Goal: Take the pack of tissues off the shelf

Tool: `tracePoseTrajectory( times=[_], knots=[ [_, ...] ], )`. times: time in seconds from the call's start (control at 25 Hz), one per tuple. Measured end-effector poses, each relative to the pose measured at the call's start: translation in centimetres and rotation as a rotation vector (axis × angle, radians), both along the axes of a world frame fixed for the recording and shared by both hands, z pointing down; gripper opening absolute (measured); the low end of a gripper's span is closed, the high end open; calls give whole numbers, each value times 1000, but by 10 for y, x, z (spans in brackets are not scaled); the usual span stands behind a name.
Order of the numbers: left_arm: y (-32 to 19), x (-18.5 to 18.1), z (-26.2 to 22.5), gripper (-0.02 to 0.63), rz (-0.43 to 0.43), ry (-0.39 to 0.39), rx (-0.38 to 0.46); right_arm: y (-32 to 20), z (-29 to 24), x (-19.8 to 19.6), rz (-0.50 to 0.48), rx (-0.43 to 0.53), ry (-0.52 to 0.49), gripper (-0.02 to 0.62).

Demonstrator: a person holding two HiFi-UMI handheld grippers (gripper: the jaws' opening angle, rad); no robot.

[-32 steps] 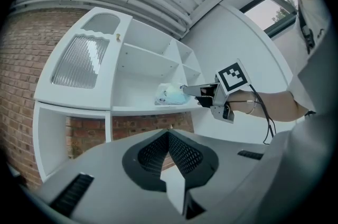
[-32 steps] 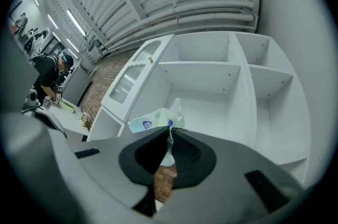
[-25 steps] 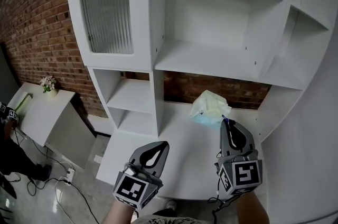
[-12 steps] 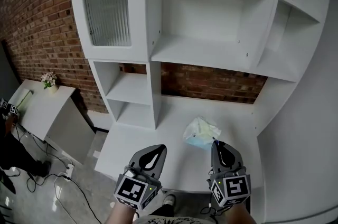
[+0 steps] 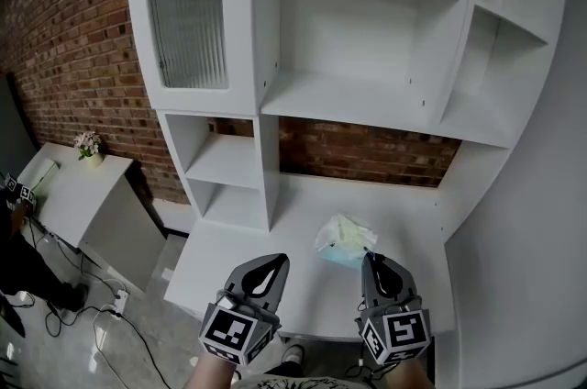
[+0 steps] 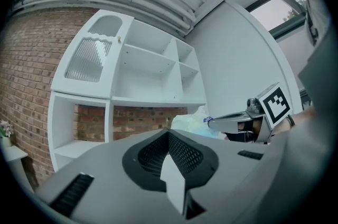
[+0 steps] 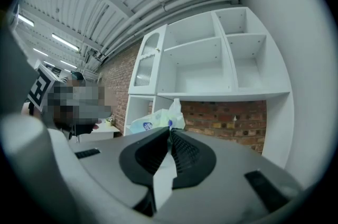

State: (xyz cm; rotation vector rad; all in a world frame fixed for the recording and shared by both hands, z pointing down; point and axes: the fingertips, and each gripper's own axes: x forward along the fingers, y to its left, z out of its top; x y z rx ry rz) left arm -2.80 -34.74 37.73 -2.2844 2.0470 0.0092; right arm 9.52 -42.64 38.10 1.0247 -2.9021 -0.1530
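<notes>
I'm pinching the pack of tissues (image 5: 343, 237) by its wrapper edge with my right gripper (image 5: 371, 258), its jaws pressing together on the plastic. The pack is already off the shelf unit (image 5: 358, 98) boards and is sitting low over its table (image 5: 413, 231) ledge, in front of its brick gap; I can't tell if it's touching. My left gripper (image 5: 278, 260) is closed on nothing. I'm judging the carry as nearly done; next I'm likely lowering and releasing gently.

Room over the desktop
You can pass over the white desktop (image 5: 275, 236); the shelf board (image 5: 367, 103) caps it above, the upright divider (image 5: 269, 176) bounds its left.
</notes>
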Motion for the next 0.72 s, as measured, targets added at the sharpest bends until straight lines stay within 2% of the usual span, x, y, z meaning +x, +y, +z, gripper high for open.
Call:
tracePoseTrajectory(
  times=[0.72],
  knots=[
    [-10, -2, 4, 12, 11, 4, -24, -9, -6, 5, 18, -7, -29, 9]
  ],
)
